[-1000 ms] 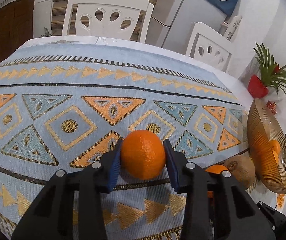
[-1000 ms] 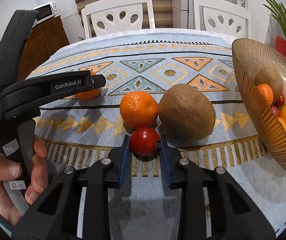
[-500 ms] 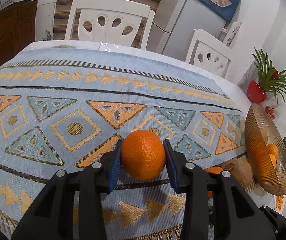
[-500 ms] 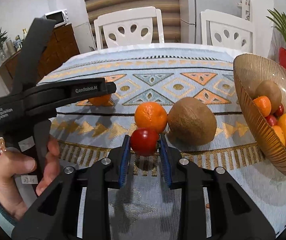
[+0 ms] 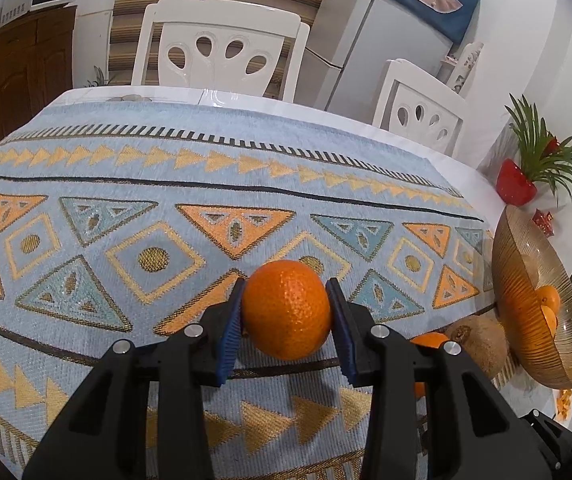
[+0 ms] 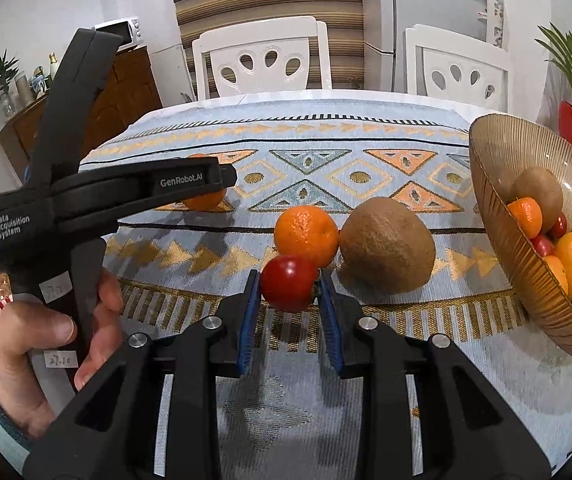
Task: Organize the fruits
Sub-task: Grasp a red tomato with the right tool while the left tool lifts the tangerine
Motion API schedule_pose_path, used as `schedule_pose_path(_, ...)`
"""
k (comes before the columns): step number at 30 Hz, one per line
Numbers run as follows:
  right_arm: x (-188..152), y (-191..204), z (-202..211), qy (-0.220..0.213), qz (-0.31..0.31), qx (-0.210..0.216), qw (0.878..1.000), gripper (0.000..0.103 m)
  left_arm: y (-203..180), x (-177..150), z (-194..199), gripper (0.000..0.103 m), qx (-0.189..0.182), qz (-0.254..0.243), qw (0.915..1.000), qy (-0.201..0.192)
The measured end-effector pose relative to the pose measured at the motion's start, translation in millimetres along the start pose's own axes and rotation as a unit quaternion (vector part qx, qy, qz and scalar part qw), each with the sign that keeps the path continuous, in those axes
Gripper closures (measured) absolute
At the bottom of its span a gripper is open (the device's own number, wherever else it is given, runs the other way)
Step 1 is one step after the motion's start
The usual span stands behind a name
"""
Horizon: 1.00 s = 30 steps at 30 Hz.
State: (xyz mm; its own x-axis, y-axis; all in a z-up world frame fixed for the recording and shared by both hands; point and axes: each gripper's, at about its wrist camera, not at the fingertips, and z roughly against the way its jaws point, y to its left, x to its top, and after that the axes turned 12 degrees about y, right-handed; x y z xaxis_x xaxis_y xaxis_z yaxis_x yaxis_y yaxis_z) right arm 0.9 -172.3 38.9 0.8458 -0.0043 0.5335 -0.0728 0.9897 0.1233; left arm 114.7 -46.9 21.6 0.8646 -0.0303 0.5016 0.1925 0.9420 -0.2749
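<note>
My left gripper (image 5: 286, 314) is shut on an orange (image 5: 286, 310), held above the patterned tablecloth. In the right wrist view that same orange (image 6: 204, 200) peeks out behind the left gripper's black body. My right gripper (image 6: 289, 286) is shut on a red cherry tomato (image 6: 289, 283), raised over the cloth. Behind it a second orange (image 6: 306, 235) and a brown kiwi (image 6: 386, 244) lie on the table, touching. An amber ribbed glass bowl (image 6: 497, 216) at the right holds oranges, a kiwi and several cherry tomatoes. The bowl (image 5: 525, 296) also shows at the right edge of the left wrist view.
A hand (image 6: 46, 344) holds the left gripper's handle at the left. Two white chairs (image 6: 264, 56) stand at the table's far side. A red vase with a green plant (image 5: 515, 186) sits behind the bowl. A wooden cabinet (image 5: 14, 72) stands far left.
Both grippers have risen a little with their fruit still held. The right gripper has lifted the tomato higher, so the orange and kiwi on the table look farther below.
</note>
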Motion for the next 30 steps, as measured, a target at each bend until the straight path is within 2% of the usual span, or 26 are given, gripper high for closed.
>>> schedule_pose_path(7,-3,-6,14,-0.032,-0.013,0.006,0.999,0.073,-9,-6,12,0.065,0.021,-0.020,0.9991,-0.030)
schedule_pose_path(10,-5,-17,23,-0.042,-0.036,0.022,0.998,0.073,-17,-11,27,0.065,0.053,-0.027,0.9962,-0.064)
schedule_pose_path(14,-14,-41,38,-0.040,-0.073,0.029,0.996,0.073,-27,-14,50,0.065,0.061,-0.030,0.9933,-0.093)
schedule_pose_path(19,-23,-86,80,-0.066,-0.118,0.018,0.991,0.073,-55,-19,82,0.065,0.040,-0.049,0.9921,-0.108)
schedule_pose_path(24,-24,-132,124,-0.098,-0.143,-0.011,0.985,0.073,-112,-20,103,0.065,0.008,-0.086,0.9887,-0.123)
schedule_pose_path(27,-19,-160,132,-0.071,-0.155,0.003,0.985,0.073,-147,-24,111,0.065,-0.010,-0.099,0.9866,-0.129)
schedule_pose_path(30,-19,-179,134,-0.062,-0.159,-0.021,0.985,0.073,-180,-28,110,0.065,-0.033,-0.092,0.9866,-0.131)
